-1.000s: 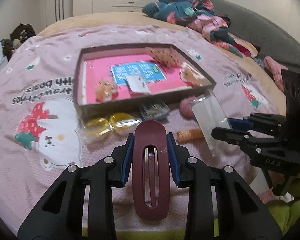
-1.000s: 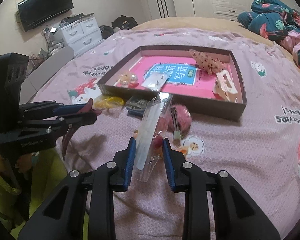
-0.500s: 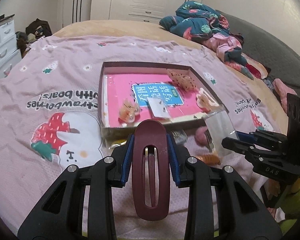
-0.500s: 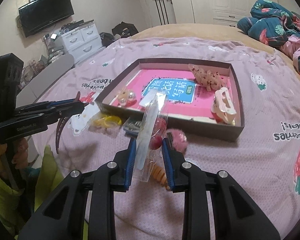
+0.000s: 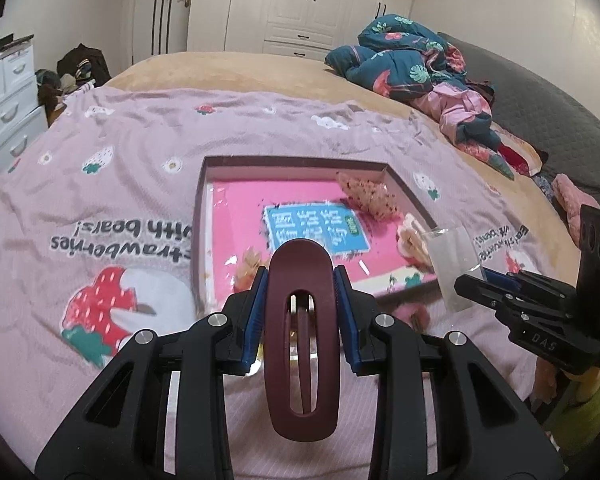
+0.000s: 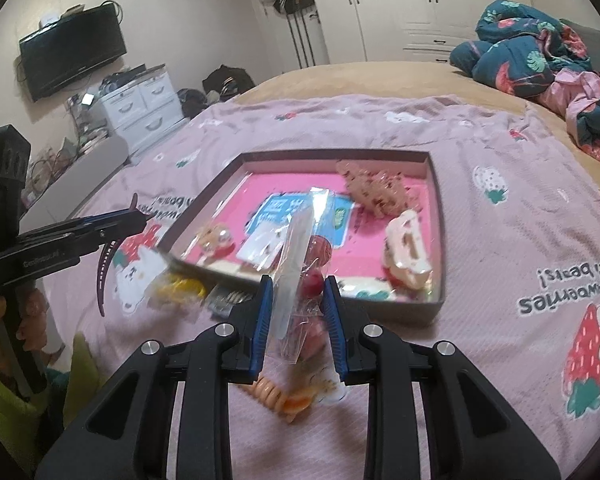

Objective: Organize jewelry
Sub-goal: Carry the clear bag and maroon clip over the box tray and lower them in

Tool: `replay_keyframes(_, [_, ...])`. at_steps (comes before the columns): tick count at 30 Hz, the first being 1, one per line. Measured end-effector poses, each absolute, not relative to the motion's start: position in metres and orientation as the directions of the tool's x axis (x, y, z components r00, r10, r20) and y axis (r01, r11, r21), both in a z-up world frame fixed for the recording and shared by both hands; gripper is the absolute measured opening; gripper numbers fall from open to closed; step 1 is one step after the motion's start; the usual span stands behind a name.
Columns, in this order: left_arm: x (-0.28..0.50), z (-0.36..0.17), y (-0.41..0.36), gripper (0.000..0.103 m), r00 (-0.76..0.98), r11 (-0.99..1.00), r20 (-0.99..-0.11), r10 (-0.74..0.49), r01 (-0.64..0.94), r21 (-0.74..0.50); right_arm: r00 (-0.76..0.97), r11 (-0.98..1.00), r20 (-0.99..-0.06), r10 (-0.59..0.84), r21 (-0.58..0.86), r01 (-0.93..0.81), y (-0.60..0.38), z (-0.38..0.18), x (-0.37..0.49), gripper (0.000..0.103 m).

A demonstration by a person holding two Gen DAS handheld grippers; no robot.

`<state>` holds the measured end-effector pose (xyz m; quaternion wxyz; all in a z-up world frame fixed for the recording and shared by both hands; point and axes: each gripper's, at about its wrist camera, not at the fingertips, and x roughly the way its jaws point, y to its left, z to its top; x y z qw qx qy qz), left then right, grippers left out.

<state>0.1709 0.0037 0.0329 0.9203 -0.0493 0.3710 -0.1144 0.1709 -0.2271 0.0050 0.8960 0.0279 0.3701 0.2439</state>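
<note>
Carrying was under way: the left gripper [image 5: 300, 312] was clamped on a maroon hair claw [image 5: 301, 344], the right gripper [image 6: 296, 316] on a clear packet [image 6: 296, 276]. Release inside the tray's [image 6: 436, 200] near edge was judged next.

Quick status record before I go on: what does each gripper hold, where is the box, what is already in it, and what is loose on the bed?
left gripper: shut on maroon hair claw, held above the blanket
right gripper: shut on clear plastic bag with red beads inside
box: open, shallow, dark walls, pink lining, on the pink strawberry blanket
in box: speckled hair claw, cream hair claw, small card, orange hair clip
loose in front of box: yellow item in a bag, orange spiral hair tie
</note>
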Motion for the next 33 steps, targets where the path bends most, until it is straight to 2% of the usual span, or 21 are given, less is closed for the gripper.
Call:
replay_keyframes(13, [0.215, 0.036, -0.014, 0.024, 0.703, 0.970, -0.669, -0.242, 0.149, -0.194, 0.659, 0.907, -0.629, 0.413, 0.217, -0.362, -0.245, 0.011, 0.201, 0.025])
replay_keyframes(33, [0.275, -0.002, 0.003, 0.024, 0.688, 0.964, -0.691, -0.222, 0.047, -0.263, 0.665, 0.927, -0.649, 0.370, 0.210, -0.312, -0.244, -0.006, 0.245, 0.025])
